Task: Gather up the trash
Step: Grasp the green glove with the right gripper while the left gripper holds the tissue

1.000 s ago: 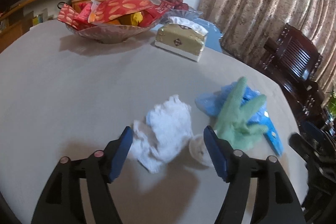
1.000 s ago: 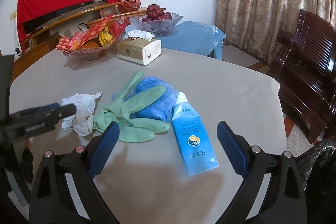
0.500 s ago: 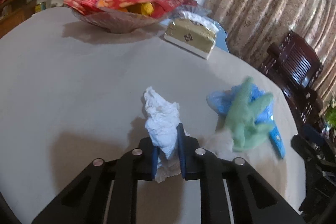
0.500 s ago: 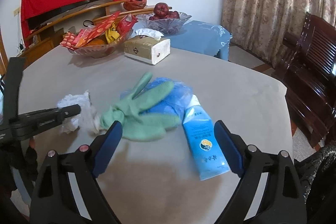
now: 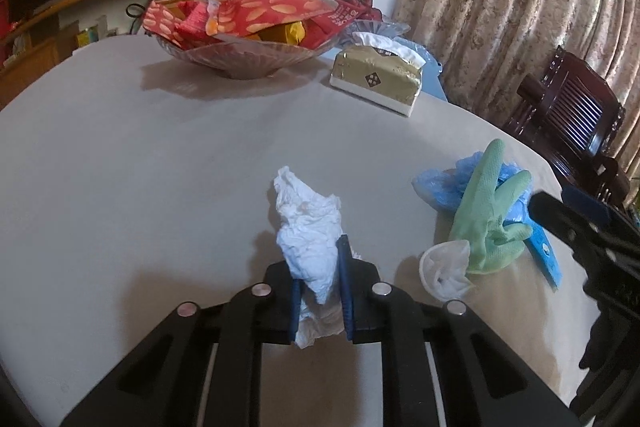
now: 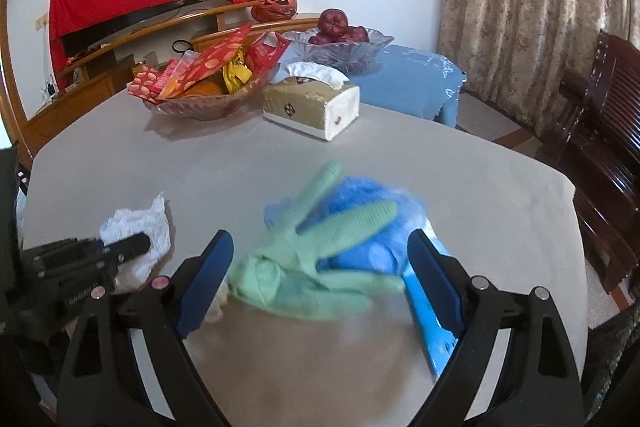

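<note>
Left gripper (image 5: 320,287) clamped on crumpled tissue (image 5: 310,223), right gripper (image 6: 320,279) wide — straddling green glove (image 6: 316,259)

I see a snack bowl (image 5: 240,57) at 12 o'clock on the table (image 5: 120,155); tissue box (image 5: 376,83) at 1 o'clock, just beside it. Fruit bowl (image 6: 340,45) behind; chair (image 6: 600,131) at 3 o'clock.

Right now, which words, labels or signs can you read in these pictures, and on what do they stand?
No text reads clearly.
Tissue box: a dark diamond emblem, no words.
Red snack packet: white print, too blurred.
Blue tube: a round logo, unreadable.
Left gripper body: pale lettering, too blurred.
</note>
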A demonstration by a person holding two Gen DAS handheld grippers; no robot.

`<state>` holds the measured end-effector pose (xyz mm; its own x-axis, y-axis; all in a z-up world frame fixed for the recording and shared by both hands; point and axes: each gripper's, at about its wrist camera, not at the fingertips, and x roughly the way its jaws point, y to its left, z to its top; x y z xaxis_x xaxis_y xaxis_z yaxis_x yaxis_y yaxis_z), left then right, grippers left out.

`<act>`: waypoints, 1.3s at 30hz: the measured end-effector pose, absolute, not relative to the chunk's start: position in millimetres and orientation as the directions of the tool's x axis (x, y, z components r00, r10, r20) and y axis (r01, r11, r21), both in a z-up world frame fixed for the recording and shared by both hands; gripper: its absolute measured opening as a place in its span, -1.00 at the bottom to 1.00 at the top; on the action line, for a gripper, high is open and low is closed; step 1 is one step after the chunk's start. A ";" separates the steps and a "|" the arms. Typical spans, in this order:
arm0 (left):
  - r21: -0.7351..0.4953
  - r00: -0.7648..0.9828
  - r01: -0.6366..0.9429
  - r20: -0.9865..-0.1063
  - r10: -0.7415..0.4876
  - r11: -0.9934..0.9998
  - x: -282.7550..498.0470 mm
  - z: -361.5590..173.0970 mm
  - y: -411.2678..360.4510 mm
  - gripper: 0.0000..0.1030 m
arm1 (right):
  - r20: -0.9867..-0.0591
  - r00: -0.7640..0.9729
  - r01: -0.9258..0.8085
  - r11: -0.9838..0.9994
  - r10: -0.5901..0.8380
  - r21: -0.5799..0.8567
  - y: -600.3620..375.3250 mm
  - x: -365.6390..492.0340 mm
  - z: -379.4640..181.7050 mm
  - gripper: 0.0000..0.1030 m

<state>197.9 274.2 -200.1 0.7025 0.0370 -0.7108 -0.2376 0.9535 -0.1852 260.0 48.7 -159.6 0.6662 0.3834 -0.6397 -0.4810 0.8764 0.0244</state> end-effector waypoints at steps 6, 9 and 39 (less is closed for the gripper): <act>-0.177 0.709 -0.263 -0.702 0.066 0.949 200.1 -194.8 286.2 -0.69 | -0.685 0.613 -0.494 0.868 0.394 0.057 66.6 280.8 -168.9 0.40; -0.165 0.714 -0.261 -0.696 0.075 0.951 200.4 -191.3 285.7 -0.69 | -0.713 0.578 -0.498 0.864 0.398 0.077 70.9 287.3 -177.1 0.18; -0.106 0.748 -0.176 -0.661 0.063 0.979 188.4 -163.3 235.2 -0.69 | -0.700 0.526 -0.543 0.825 0.483 0.161 40.4 270.2 -152.2 -0.35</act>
